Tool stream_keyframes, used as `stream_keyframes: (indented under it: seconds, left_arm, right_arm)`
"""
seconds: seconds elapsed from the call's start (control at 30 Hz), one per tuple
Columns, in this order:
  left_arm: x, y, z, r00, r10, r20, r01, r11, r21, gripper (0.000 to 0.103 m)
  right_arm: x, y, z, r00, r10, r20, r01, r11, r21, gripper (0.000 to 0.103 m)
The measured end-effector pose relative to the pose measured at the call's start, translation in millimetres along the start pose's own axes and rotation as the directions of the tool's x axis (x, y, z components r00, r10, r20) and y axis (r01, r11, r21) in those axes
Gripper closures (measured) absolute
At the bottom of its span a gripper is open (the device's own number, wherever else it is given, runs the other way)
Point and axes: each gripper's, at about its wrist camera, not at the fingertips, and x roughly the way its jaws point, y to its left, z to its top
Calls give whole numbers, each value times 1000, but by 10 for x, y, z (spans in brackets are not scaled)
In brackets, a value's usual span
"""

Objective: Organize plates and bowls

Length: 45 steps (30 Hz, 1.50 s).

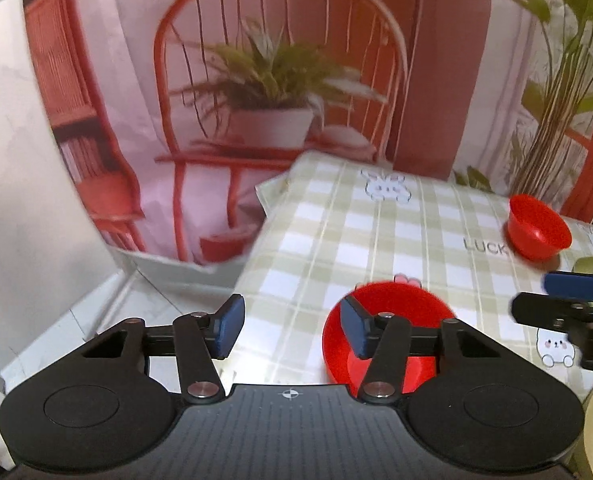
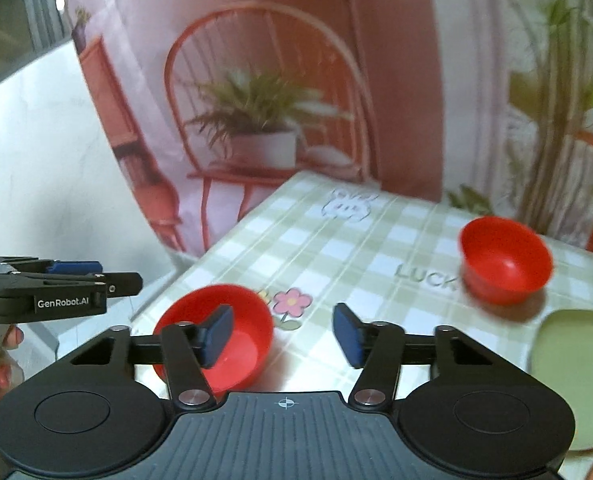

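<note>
red bowls [image 2: 504, 260], green plate [image 2: 572, 376], checked tablecloth [image 2: 336, 248]

A printed backdrop [image 1: 256, 80] of a red chair and potted plant hangs beyond the far counter [image 1: 376, 240]; a white wall [image 1: 24, 160] stands left.

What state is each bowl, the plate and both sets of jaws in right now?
Near red bowl: upright on the table, empty, not gripped.
Far red bowl: upright, empty, untouched.
Green plate: flat on the table, empty.
Left gripper: jaws open, nothing between them.
Right gripper: jaws open, nothing between them.
</note>
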Motion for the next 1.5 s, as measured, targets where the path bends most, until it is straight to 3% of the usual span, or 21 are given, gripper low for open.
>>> stream_keyframes:
  seconds: [0.3, 0.47, 0.6, 0.73, 1.07, 1.37, 1.5]
  left_arm:
    - [347, 55, -224, 996, -62, -61, 59, 996, -62, 49]
    - [441, 11, -317, 993, -81, -88, 75, 995, -71, 61]
    - [446, -17, -363, 989, -118, -88, 110, 990, -91, 82]
    - [436, -71, -387, 989, -120, -88, 111, 988, -103, 90]
    - [255, -242, -398, 986, -118, -117, 107, 989, -101, 90]
    - [-41, -632, -201, 986, -146, -78, 144, 989, -36, 90]
    - [-179, -888, -137, 985, -160, -66, 160, 987, -10, 89]
  right_arm:
    - [445, 110, -134, 997, 11, -83, -15, 999, -48, 75]
    - [517, 60, -192, 994, 20, -104, -23, 999, -25, 92]
    - [535, 39, -224, 994, 32, -105, -34, 999, -15, 93]
    - [512, 22, -220, 994, 41, -102, -42, 999, -2, 94]
    - [254, -118, -293, 996, 47, -81, -41, 996, 77, 94]
    - [-227, -446, -273, 1000, 11, 6, -12, 988, 155, 94]
    - [-490, -562, -244, 998, -23, 53, 16, 991, 135, 94]
